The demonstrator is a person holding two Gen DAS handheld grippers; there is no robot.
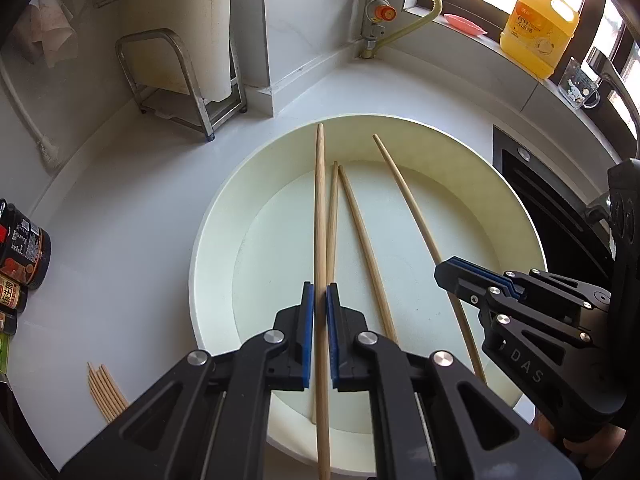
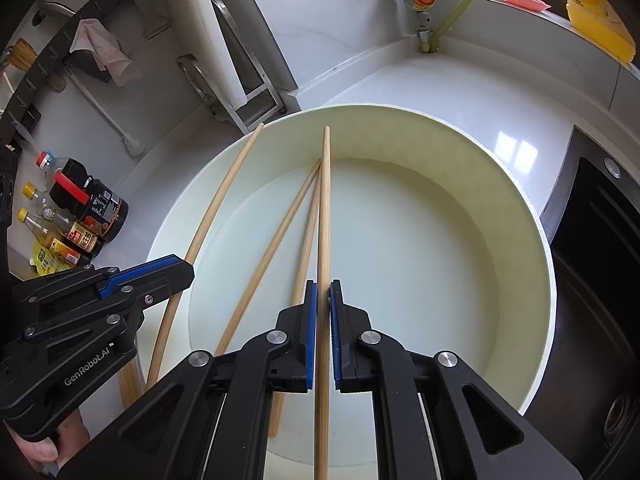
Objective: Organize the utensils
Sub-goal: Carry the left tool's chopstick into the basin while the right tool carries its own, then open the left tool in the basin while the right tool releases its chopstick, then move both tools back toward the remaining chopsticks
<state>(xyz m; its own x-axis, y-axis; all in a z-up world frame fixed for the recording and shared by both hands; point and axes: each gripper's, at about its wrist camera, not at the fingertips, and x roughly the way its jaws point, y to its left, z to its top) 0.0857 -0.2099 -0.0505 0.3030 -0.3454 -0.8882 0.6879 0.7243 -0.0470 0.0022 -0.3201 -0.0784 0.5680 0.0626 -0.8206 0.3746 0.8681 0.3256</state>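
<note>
Now each gripper's fingers (image 1: pixel 307 312) (image 2: pixel 335 312) clenched around one chopstick (image 1: pixel 320 220) (image 2: pixel 324 220), above the bowl (image 1: pixel 224 216).

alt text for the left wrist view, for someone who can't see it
The left gripper is shut on a wooden chopstick above a round cream basin on a white counter. Two more chopsticks lie in the basin, and the right gripper, at right, is shut on a fourth chopstick. A small bundle of chopsticks lies on the counter at lower left.
</note>
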